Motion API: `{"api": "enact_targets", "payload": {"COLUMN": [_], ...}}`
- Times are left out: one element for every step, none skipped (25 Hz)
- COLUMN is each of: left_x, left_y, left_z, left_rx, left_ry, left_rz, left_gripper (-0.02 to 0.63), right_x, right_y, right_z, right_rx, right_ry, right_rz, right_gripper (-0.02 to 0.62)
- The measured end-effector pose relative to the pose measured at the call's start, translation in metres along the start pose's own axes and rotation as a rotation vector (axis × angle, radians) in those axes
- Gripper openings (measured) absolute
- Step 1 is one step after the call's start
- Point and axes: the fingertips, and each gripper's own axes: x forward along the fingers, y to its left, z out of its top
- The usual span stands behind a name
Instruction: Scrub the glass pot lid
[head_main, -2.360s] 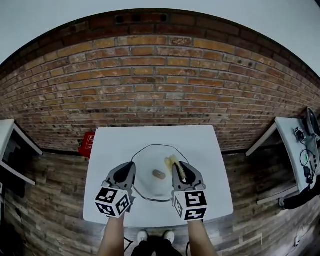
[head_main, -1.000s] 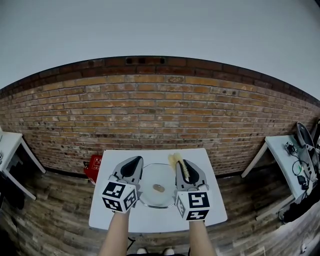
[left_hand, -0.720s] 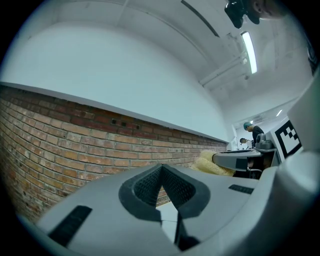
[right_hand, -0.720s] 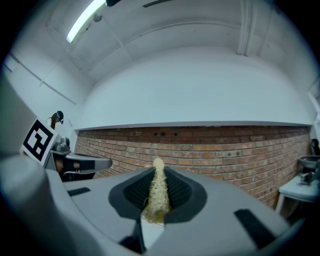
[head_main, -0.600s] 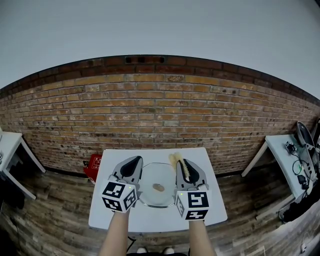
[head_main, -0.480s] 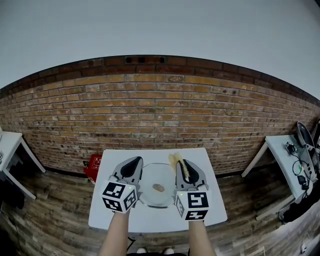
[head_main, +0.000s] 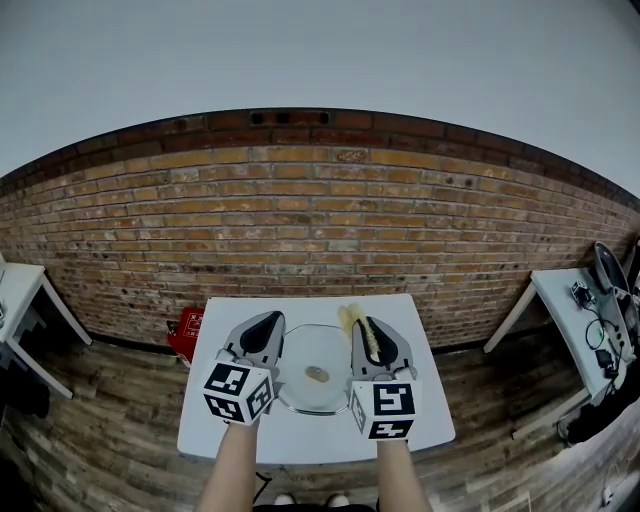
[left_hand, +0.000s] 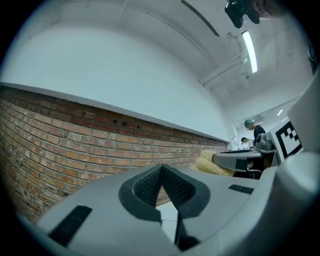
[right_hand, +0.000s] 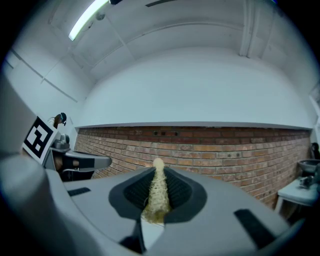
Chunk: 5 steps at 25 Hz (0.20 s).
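Squeezing hard, the right gripper (right_hand: 158, 174) pinches the yellow scrubber (right_hand: 157, 194) between its jaws, and the tip of the scrubber pokes out in front. The left gripper (left_hand: 161, 170) holds nothing, and its jaws are pressed together.

Both grippers point out at the brick wall (head_main: 320, 215), not down at the glass. The lid (head_main: 303, 352) lies flat on the white table (head_main: 425, 425), between the two grippers, with its knob (head_main: 317, 375) in the middle.

A little while ago the scrubber was over the lid and the left gripper was at its left edge. Both have since pulled off to the sides. In the last second almost nothing has moved.

I think the scrubbing has stopped for now. It may be done or only a rest, and I cannot tell if the glass is clean.
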Motion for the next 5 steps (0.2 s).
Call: {"api": "enact_targets", "payload": {"left_x": [0.0,0.0003,0.0007,0.0011,0.0016], "left_y": [0.0001,0.0002,0.0004,0.0006,0.0008], "left_z": [-0.0002,-0.0004,-0.0005,-0.0007,-0.0008], "left_rx": [-0.001,-0.002,-0.002,-0.001,0.0], "left_ry": [-0.001,-0.002,-0.002,-0.002,-0.001], "left_rz": [0.0,0.0,0.001,0.001,0.0], "left_gripper": [0.009,0.009,0.009,0.009,0.009], "right_x": [0.0,0.0004,0.001,0.0017,0.0024], "right_y": [0.0002,0.0004,0.0006,0.0008,0.001], "right_z": [0.0003,0.0006,0.0009,0.0011,0.0013], "right_rx": [-0.004,-0.004,-0.003,-0.002,-0.001], "right_ry": [-0.001,-0.003,-0.005,-0.006,-0.007], "right_rz": [-0.001,-0.001,0.0,0.0,0.001], "right_gripper": [0.055,0.057,0.056,0.057,0.056]}}
